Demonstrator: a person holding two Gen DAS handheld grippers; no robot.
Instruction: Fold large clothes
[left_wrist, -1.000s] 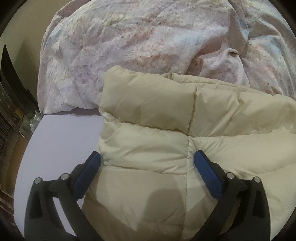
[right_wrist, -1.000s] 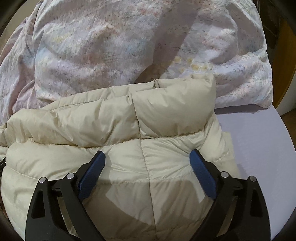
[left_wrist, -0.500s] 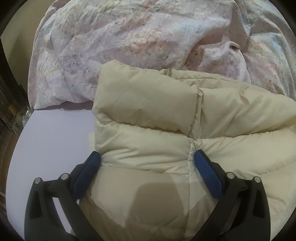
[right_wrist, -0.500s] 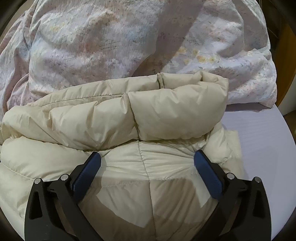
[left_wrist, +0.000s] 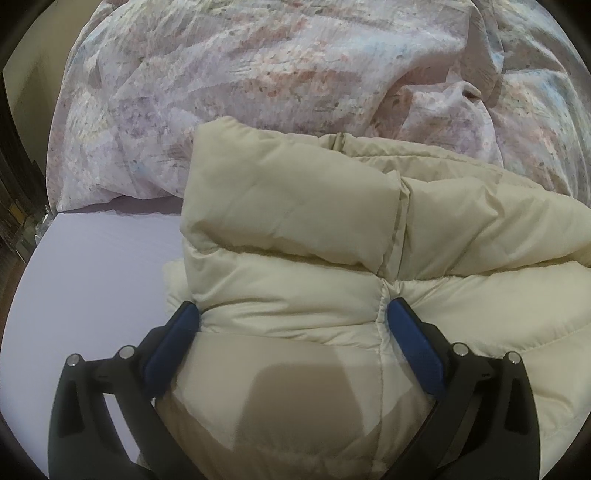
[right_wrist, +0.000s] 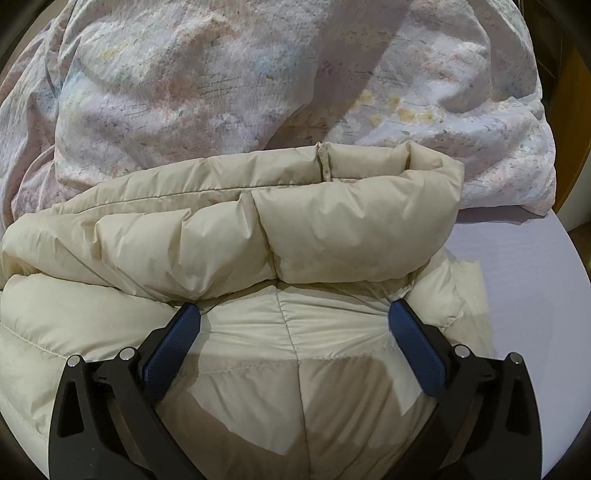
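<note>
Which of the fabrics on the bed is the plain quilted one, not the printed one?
The cream puffer jacket, lying between both open grippers: it is plain and stitched into puffy panels. The duvet behind it has a pastel floral print, and the sheet is flat lilac.

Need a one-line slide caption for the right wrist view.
Open right gripper over a cream quilted puffer jacket, folded on a lavender sheet before a floral duvet.

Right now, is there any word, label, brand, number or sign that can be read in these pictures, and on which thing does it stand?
None can be read.
Cream puffer jacket: no tag or logo shows.
Floral duvet: only a printed pattern, no letters.
Left gripper and right gripper: no markings show.
</note>
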